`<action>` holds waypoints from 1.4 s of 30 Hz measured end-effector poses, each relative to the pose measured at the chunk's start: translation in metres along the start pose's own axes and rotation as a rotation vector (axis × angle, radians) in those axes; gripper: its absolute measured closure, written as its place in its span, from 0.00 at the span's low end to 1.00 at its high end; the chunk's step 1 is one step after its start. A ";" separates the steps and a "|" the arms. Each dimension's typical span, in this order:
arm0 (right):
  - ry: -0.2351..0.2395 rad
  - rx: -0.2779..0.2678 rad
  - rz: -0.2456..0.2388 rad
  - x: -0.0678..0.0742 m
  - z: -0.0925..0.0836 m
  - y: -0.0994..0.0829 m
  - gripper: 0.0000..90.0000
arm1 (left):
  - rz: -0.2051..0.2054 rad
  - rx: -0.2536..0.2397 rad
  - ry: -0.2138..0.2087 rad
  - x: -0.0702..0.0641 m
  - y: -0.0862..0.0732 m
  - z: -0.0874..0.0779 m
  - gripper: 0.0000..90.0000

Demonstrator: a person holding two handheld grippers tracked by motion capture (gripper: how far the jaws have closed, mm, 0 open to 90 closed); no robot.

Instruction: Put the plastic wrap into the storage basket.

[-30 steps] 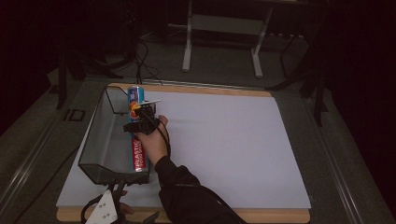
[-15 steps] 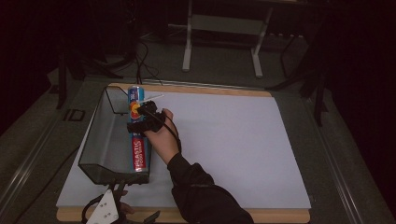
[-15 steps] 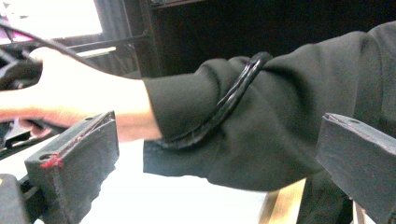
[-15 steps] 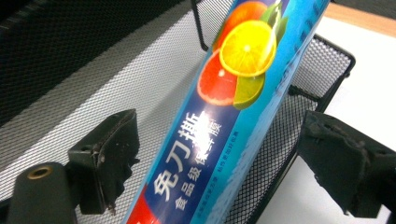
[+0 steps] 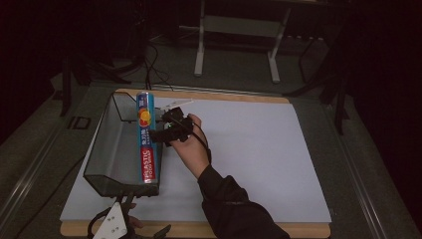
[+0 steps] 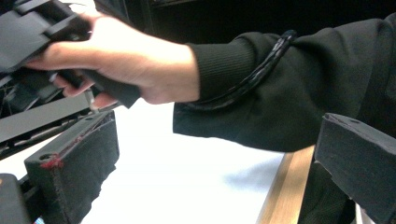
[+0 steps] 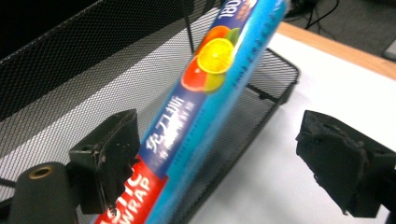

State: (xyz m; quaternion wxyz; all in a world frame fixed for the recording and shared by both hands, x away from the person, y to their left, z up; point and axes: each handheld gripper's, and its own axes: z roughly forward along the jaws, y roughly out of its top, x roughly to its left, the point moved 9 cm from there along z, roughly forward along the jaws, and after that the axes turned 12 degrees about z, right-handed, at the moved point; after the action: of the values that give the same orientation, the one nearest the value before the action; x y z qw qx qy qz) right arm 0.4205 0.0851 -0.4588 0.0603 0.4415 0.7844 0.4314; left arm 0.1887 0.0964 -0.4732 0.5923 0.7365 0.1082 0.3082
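1. A black mesh basket (image 5: pixel 107 149) is seen on the left part of the white sheet (image 5: pixel 249 149) that covers the tabletop (image 5: pixel 278 230).
2. A blue and red plastic wrap box (image 5: pixel 146 137) is laid lengthwise along the basket's right rim, with its far end at the basket's far corner.
3. The right tool (image 5: pixel 161 134) is held in the right hand (image 5: pixel 191 147) just beside the box's right side, at about its middle.
4. In the right gripper view the right tool's jaws are spread wide; the box (image 7: pixel 205 107) is seen between them, untouched by either pad.
5. The left tool (image 5: pixel 117 226) is kept low at the tabletop's near edge, beside the basket's near end.
6. In the left gripper view its jaws are parted with nothing between; the right hand (image 6: pixel 126 65) and dark sleeve (image 6: pixel 289 88) are seen beyond them.
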 end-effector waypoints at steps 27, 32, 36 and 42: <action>0.016 -0.027 -0.051 -0.055 -0.074 -0.064 0.14 | 0.005 0.011 0.004 -0.001 -0.001 0.002 0.01; 0.007 -0.031 -0.051 -0.062 -0.081 -0.072 0.14 | 0.002 0.011 0.001 -0.001 -0.001 0.003 0.01; -0.001 -0.035 -0.054 -0.069 -0.090 -0.080 0.14 | 0.004 0.010 0.002 -0.001 -0.001 0.002 0.01; 0.000 -0.033 -0.043 -0.080 -0.101 -0.098 0.14 | 0.005 0.010 0.000 -0.002 -0.001 0.002 0.01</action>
State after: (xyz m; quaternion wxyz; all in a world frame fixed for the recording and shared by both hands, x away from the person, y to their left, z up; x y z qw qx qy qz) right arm 0.3577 -0.0609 -0.4903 0.0769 0.4237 0.7865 0.4427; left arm 0.1888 0.0937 -0.4746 0.5876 0.7398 0.1081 0.3093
